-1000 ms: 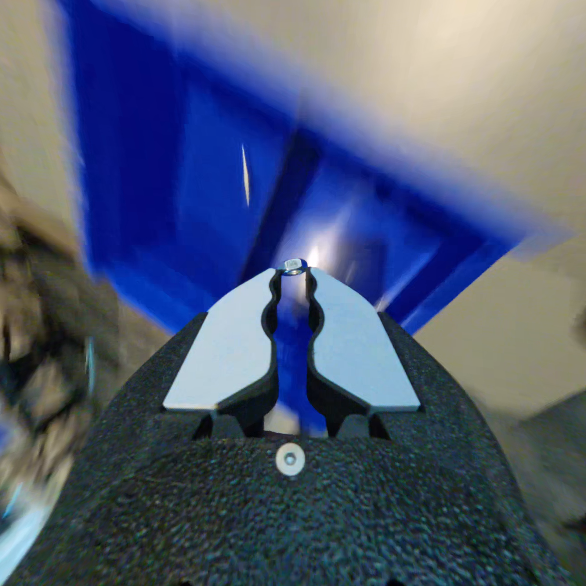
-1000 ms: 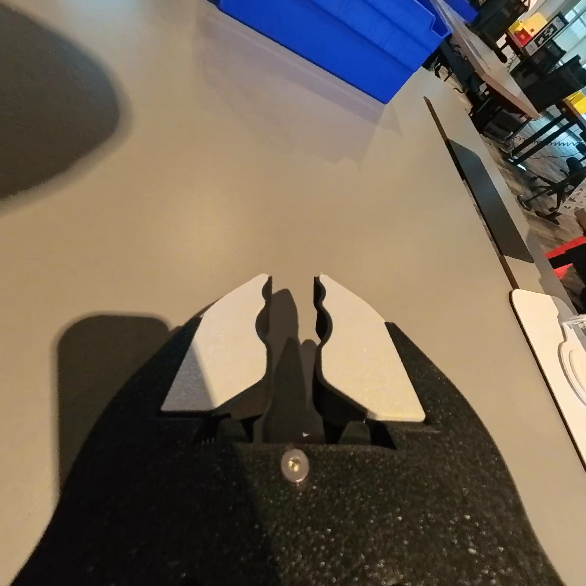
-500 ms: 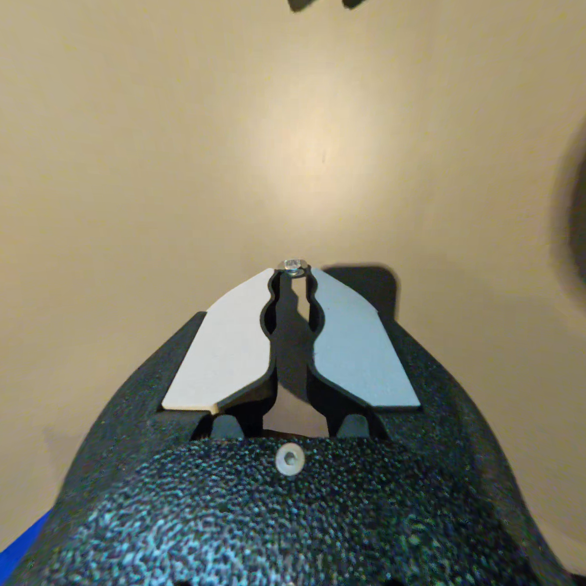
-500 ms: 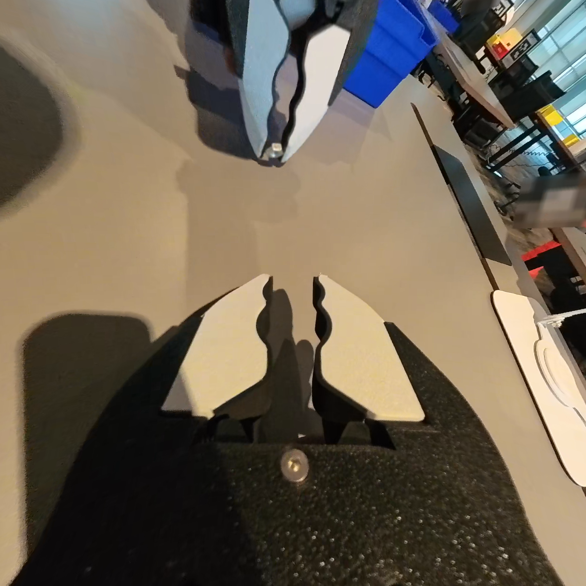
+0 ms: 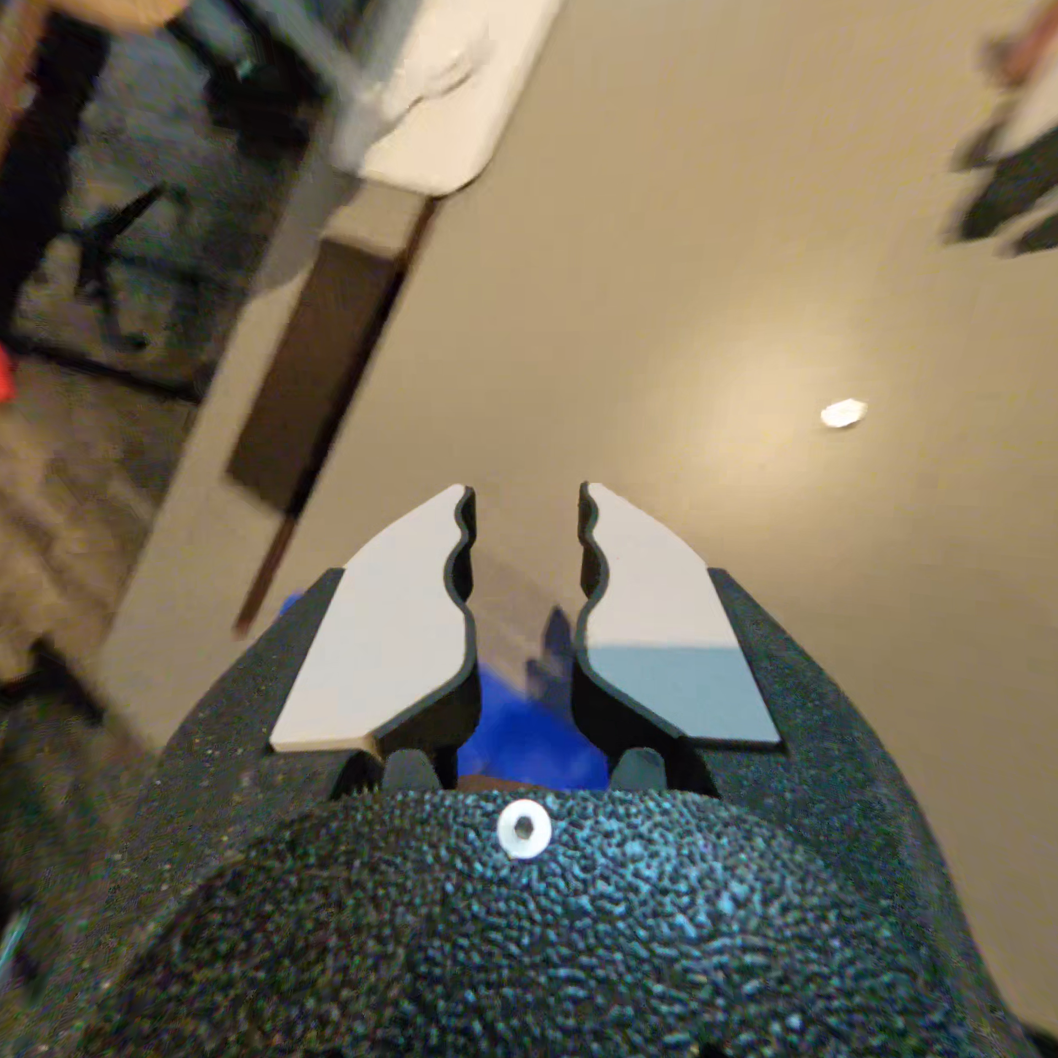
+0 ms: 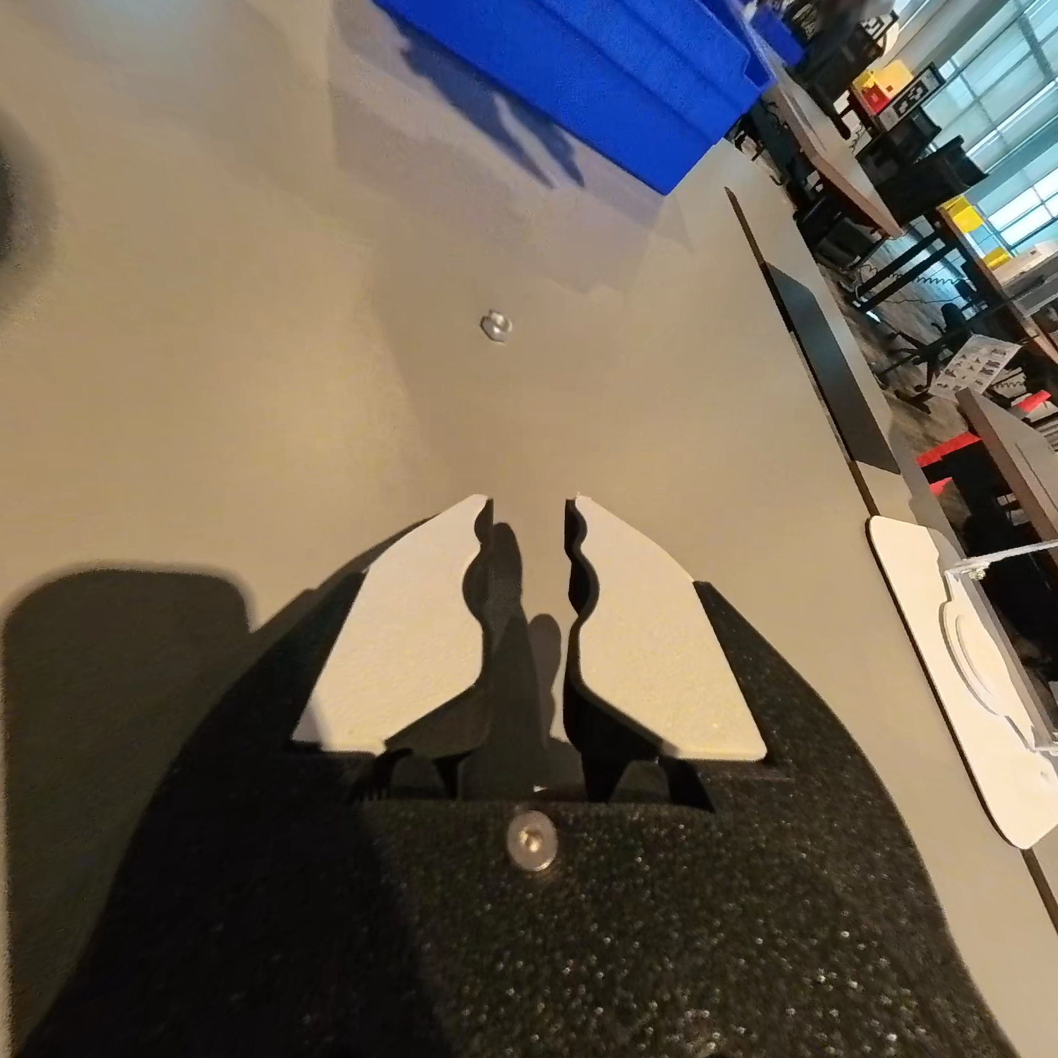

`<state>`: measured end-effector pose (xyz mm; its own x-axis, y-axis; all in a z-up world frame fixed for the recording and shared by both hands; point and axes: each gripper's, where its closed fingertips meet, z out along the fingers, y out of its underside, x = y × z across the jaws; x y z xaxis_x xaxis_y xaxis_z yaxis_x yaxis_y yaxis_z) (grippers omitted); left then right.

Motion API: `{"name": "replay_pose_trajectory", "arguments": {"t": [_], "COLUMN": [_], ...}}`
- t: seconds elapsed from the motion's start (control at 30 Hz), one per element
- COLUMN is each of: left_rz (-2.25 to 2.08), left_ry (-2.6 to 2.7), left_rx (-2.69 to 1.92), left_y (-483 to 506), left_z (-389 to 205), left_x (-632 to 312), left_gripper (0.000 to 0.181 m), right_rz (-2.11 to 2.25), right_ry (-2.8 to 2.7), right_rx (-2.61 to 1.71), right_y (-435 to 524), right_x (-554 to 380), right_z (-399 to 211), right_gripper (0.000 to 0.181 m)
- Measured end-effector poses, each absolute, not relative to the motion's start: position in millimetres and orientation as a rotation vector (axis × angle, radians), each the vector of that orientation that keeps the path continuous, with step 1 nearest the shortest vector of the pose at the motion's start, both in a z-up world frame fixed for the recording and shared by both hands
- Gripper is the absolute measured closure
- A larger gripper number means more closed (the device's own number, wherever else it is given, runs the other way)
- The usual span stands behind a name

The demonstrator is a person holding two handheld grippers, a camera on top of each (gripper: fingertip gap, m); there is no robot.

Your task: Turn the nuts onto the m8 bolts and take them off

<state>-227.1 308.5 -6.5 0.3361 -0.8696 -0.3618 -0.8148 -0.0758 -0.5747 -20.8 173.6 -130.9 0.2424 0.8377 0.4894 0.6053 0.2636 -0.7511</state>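
A small silver nut point(image 6: 496, 327) lies alone on the beige table, ahead of my right gripper point(image 6: 528, 505), which is open and empty just above the tabletop. The nut also shows in the left wrist view point(image 5: 843, 413), blurred, to the right of my left gripper point(image 5: 526, 493). My left gripper is open and empty, held above the table, apart from the nut. No bolt is in view.
A blue bin point(image 6: 595, 86) stands at the back of the table; a bit of blue point(image 5: 532, 750) shows under the left gripper. A white board point(image 6: 967, 675) lies at the right table edge. The table edge point(image 5: 320, 320) runs left of the left gripper. My hands' fingertips stand some 30 cm from each other.
My left gripper was shut on the nut over the table; it has opened, the nut now lies on the table, and the left gripper has swung away out of the right wrist view.
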Motion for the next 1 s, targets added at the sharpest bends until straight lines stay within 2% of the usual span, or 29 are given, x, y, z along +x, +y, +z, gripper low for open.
{"name": "replay_pose_trajectory", "arguments": {"t": [0.07,0.13,0.33,0.6,0.73,1.0], "left_rz": [0.109,0.319,0.795,0.422,0.443,0.212], "left_ry": [1.383,1.385,1.873,2.172,2.418,2.412], "left_rx": [-1.988,-2.123,-2.199,-2.015,-1.913,-2.233], "left_y": [346,370,391,400,405,390], "left_z": [1,-17,-77,-110,-130,-149], "left_x": [-290,-351,-458,-443,-443,-422], "left_gripper": [0.146,0.144,0.142,0.149,0.155,0.15], "right_rz": [0.27,0.27,0.269,0.276,0.288,0.237], "right_ry": [-1.458,-1.462,-1.459,-1.464,-1.495,-1.474], "right_rx": [-1.434,-1.437,-1.446,-1.491,-1.544,-1.565], "right_y": [174,174,175,178,179,184], "right_x": [-21,-22,-21,-21,-22,-20], "right_z": [-132,-132,-133,-136,-143,-144], "right_gripper": [0.157,0.157,0.157,0.157,0.157,0.159]}}
